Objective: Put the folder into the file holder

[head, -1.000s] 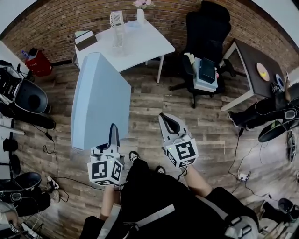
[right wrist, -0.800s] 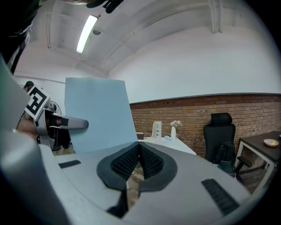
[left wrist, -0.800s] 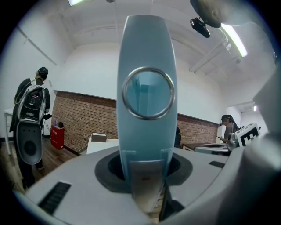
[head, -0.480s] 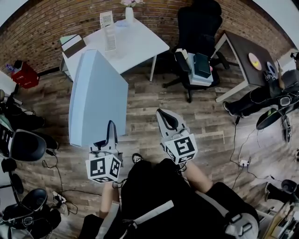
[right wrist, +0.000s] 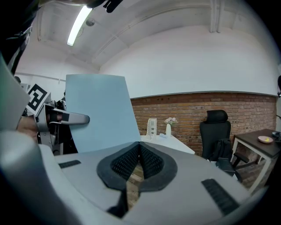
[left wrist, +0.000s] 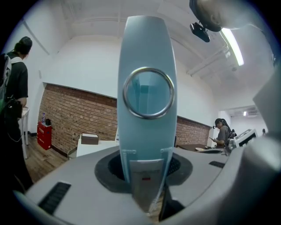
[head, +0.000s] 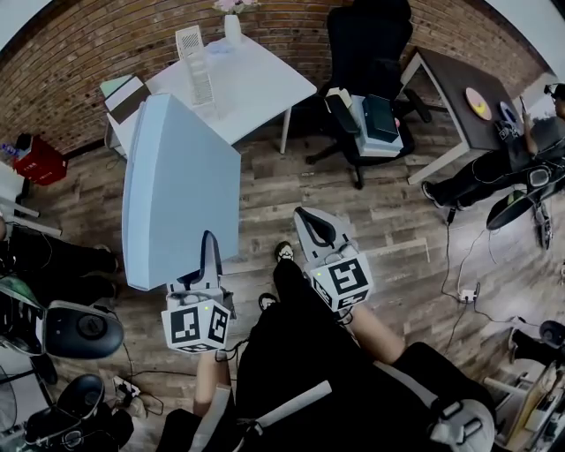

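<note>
A large light-blue folder point(head: 181, 190) stands upright in the air, held by its lower edge in my left gripper point(head: 210, 252), which is shut on it. In the left gripper view the folder's spine point(left wrist: 147, 88), with its round finger hole, rises straight out of the jaws. My right gripper point(head: 316, 228) hovers beside it over the floor, shut and empty; its pads point(right wrist: 131, 160) meet. The white mesh file holder point(head: 192, 53) stands on the white table point(head: 260, 84) ahead and also shows in the right gripper view, file holder point(right wrist: 152, 128).
A box point(head: 124, 93) and a vase point(head: 231, 26) share the white table. A black office chair point(head: 366, 53) with boxes stands to the right, then a dark desk point(head: 459, 97) with a seated person point(head: 494, 190). Chairs and cables clutter the left floor point(head: 79, 331).
The person has stepped forward over the wooden floor towards the white table. Both grippers travelled along, and the folder stays in the left one.
</note>
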